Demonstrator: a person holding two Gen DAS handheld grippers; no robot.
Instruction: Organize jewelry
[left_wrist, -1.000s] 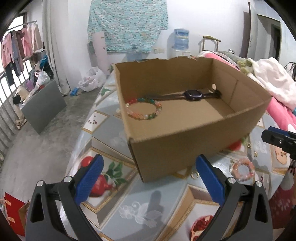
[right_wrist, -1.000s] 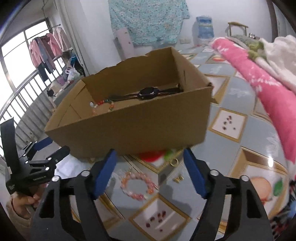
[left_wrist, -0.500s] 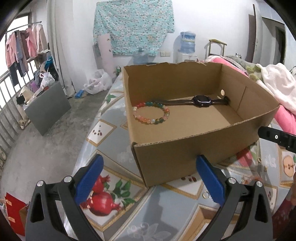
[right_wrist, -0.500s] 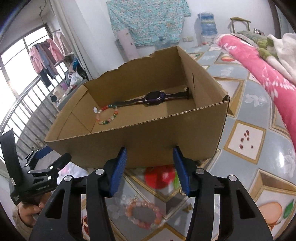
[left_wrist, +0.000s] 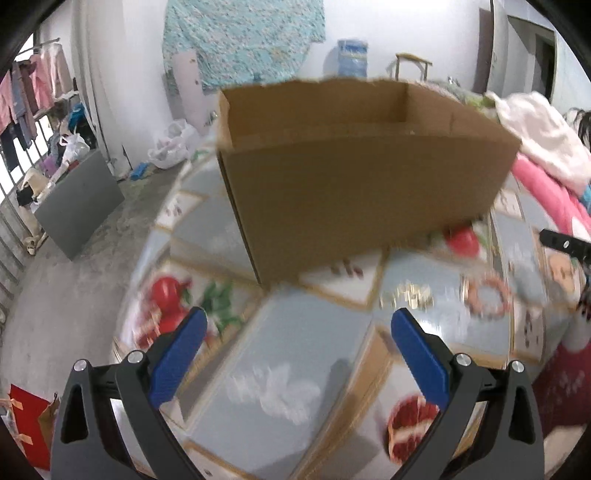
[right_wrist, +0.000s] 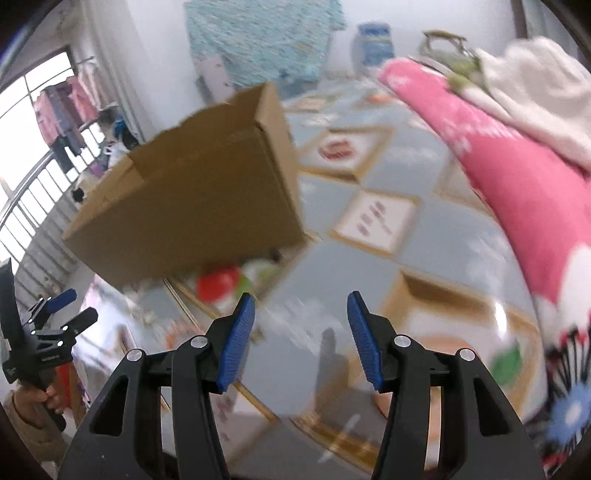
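Both views are swinging lower since earlier; right gripper is narrowing, empty; left gripper is spread, empty. Pink bracelet is waiting on surface beside box.

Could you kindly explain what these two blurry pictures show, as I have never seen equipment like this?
No robot here: a person holds a two-fingered claw in each hand, each with a camera looking along its blue fingers. One picture looks out from the left claw, the other from the right claw. Both stand open, holding nothing; the right one's jaws have just been closing. On the patterned table stand a cardboard box and, beside it, a pinkish bead bracelet. Pink bedding lies alongside.
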